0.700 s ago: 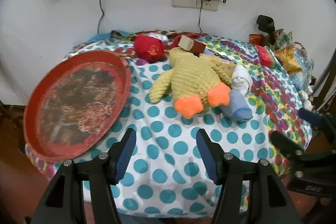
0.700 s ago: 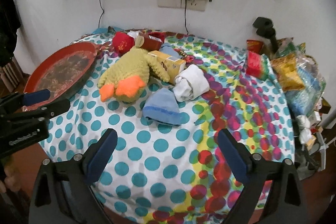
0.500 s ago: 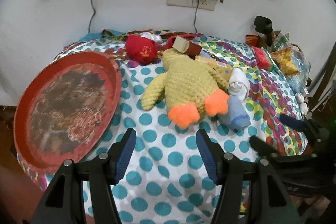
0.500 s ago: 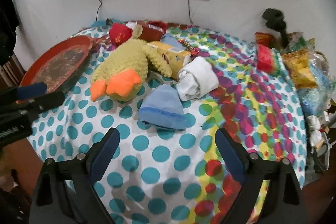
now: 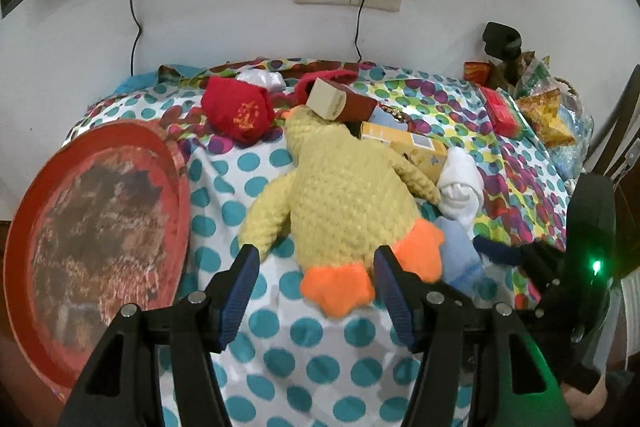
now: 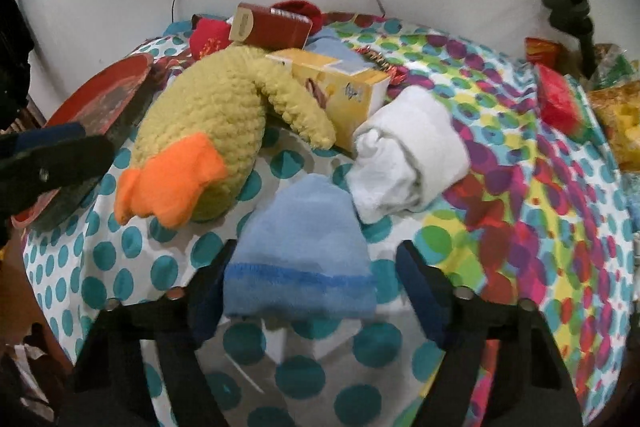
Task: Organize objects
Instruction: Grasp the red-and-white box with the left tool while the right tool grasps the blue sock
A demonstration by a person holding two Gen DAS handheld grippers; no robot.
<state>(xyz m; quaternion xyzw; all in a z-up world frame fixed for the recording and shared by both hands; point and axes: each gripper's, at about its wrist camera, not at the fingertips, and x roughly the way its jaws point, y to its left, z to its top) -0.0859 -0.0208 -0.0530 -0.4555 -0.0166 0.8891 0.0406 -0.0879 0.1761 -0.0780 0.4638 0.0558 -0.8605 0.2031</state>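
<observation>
Left tongs [image 5: 316,281] spread wide around the knitted duck [image 5: 344,195] feet, gripping nothing; right tongs [image 6: 310,289] likewise apart, straddling the blue sock [image 6: 300,259], seemingly lined up for pickup

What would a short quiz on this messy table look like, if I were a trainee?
1. True or false: the right gripper is shut on the white rolled socks.
2. Which item lies between the right gripper's open fingers? A) red pouch B) blue sock C) yellow box
3. Fill in: the left gripper faces the yellow plush duck's orange ____.

Key: 1. False, it is open. 2. B. 3. Feet.
</observation>
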